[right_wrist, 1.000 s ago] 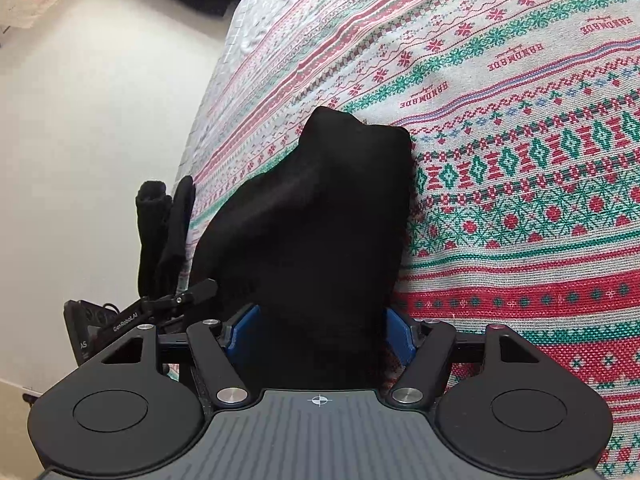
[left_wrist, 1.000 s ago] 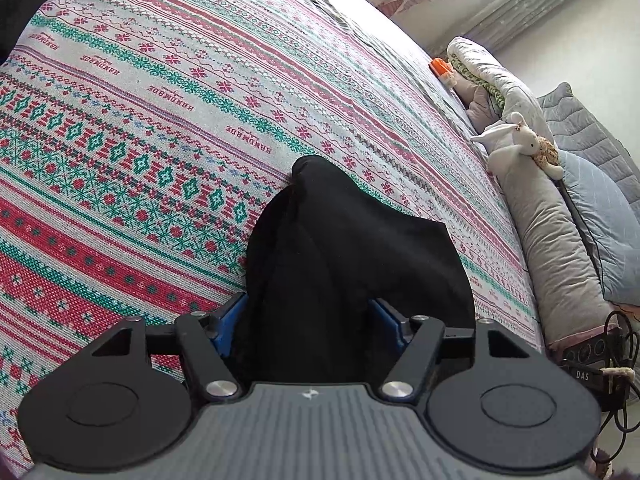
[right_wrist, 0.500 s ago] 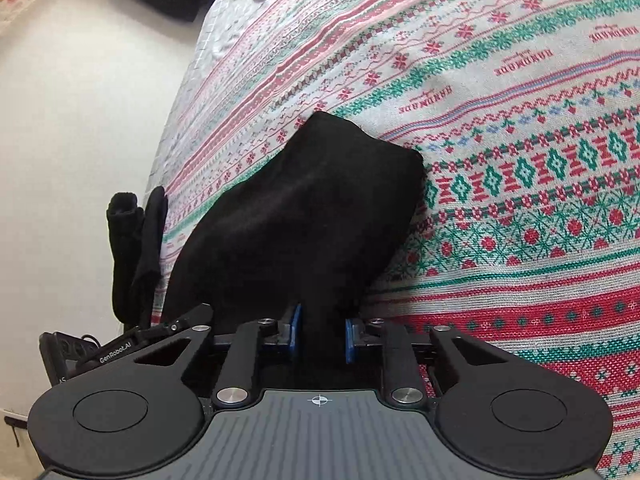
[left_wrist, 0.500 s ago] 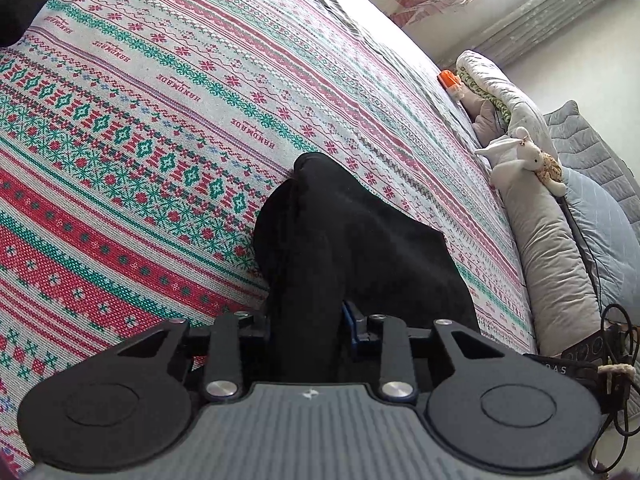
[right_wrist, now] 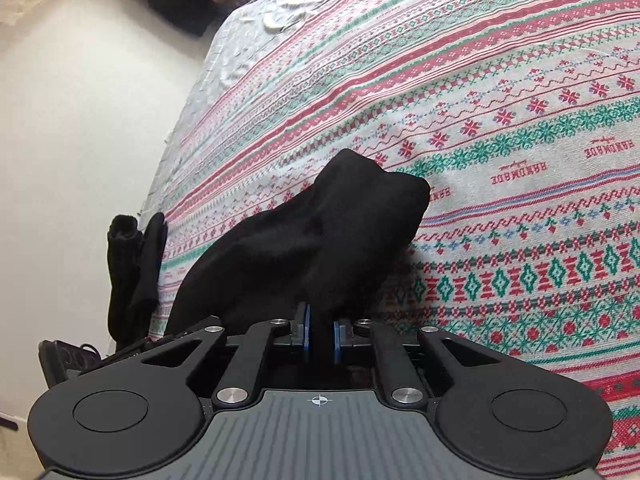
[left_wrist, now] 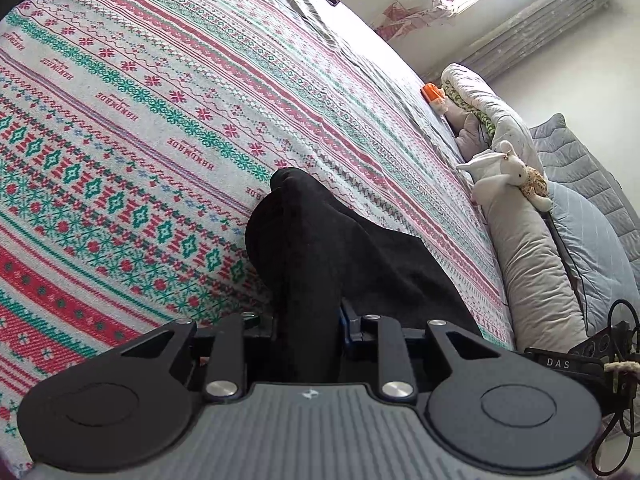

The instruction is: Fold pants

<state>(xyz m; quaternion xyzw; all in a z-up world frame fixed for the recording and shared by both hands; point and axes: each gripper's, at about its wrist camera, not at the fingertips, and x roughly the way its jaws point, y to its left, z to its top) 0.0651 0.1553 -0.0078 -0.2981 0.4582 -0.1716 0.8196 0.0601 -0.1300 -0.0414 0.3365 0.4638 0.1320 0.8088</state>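
Gripping black pants [left_wrist: 320, 256] w/ both grippers

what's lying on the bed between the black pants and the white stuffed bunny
Nothing: in the left wrist view only bare patterned bedspread separates the black pants from the white stuffed bunny.

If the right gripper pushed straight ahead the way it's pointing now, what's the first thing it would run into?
Probably the black pants themselves: the right gripper is shut on them and they bunch up directly ahead. Beyond lies the patterned bedspread.

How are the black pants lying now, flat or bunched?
Bunched: the black pants rise in a hump off the bedspread, pinched by both claws.
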